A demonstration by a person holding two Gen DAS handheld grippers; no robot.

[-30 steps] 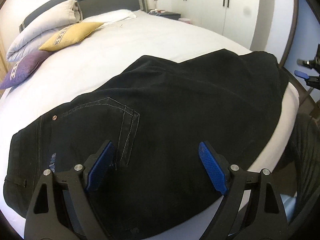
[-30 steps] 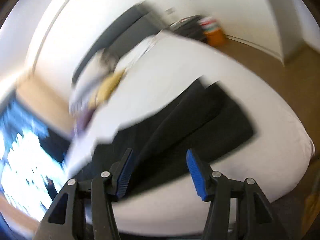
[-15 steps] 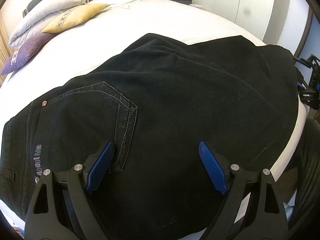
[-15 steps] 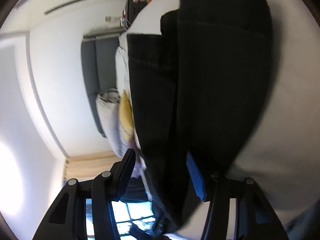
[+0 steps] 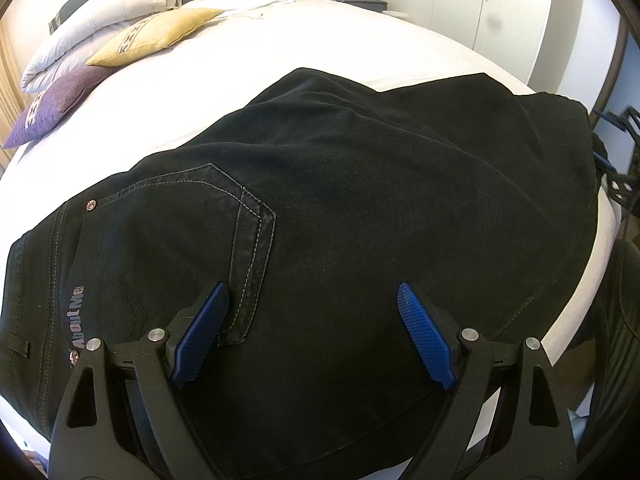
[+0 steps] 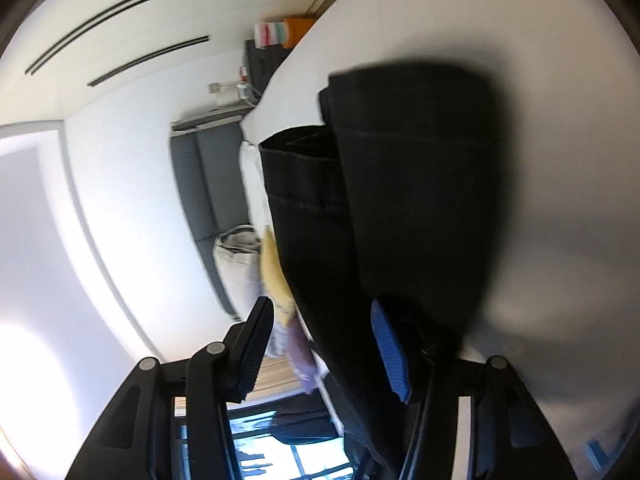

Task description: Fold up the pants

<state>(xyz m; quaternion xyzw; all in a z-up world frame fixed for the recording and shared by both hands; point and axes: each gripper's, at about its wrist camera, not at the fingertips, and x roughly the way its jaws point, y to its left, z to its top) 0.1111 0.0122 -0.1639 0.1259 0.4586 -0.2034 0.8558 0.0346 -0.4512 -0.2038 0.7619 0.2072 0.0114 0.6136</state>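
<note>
Black jeans lie on a white bed, back pocket up, waistband at the left, legs running to the right edge. My left gripper is open and empty, hovering just above the seat of the jeans beside the pocket. My right gripper is open, rolled on its side at the leg end, and the edge of the black legs runs between its fingers. It also shows at the right edge of the left wrist view.
Yellow, purple and white pillows lie at the grey headboard. White wardrobes stand behind the bed. A nightstand is by the headboard. The bed edge drops off at right.
My left gripper has come lower and closer over the seat of the jeans. My right gripper has swung down, rolled sideways and reached the leg ends.
</note>
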